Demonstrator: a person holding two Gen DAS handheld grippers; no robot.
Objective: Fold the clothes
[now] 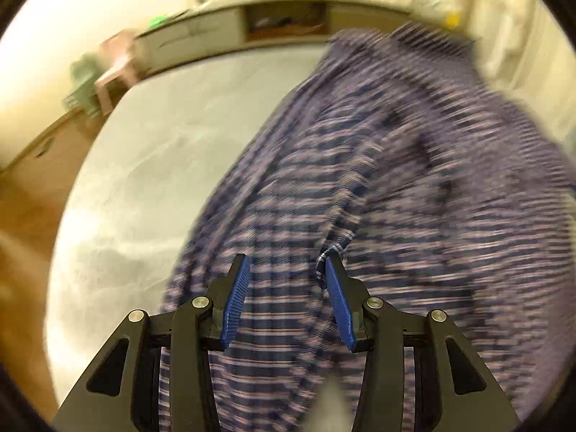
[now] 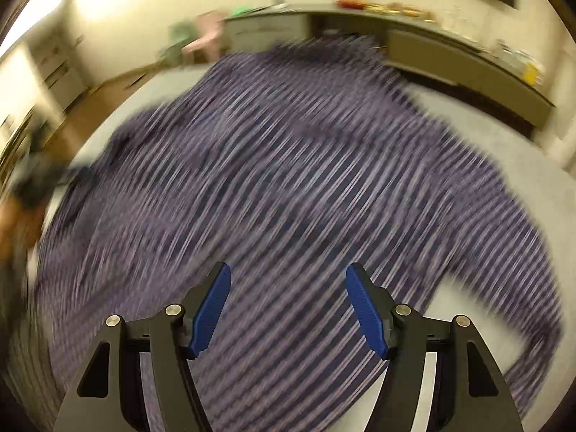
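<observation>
A blue and purple striped shirt (image 1: 396, 180) lies spread over a pale grey surface (image 1: 162, 144), blurred by motion. My left gripper (image 1: 286, 259) hangs over the shirt's left part with its blue pads apart. A bunched fold of the fabric (image 1: 334, 237) touches the tip of the right-hand finger only, and nothing is pinched. In the right wrist view the shirt (image 2: 288, 162) fills the middle, one sleeve trailing to the lower right. My right gripper (image 2: 288, 268) stands wide open above it with only the cloth below showing in the gap.
A long low cabinet (image 2: 468, 68) with small objects on top runs along the far wall. A pink chair (image 2: 208, 36) stands at the back left on the wooden floor (image 1: 36, 187). A dark blurred shape (image 2: 39, 183) sits at the shirt's left edge.
</observation>
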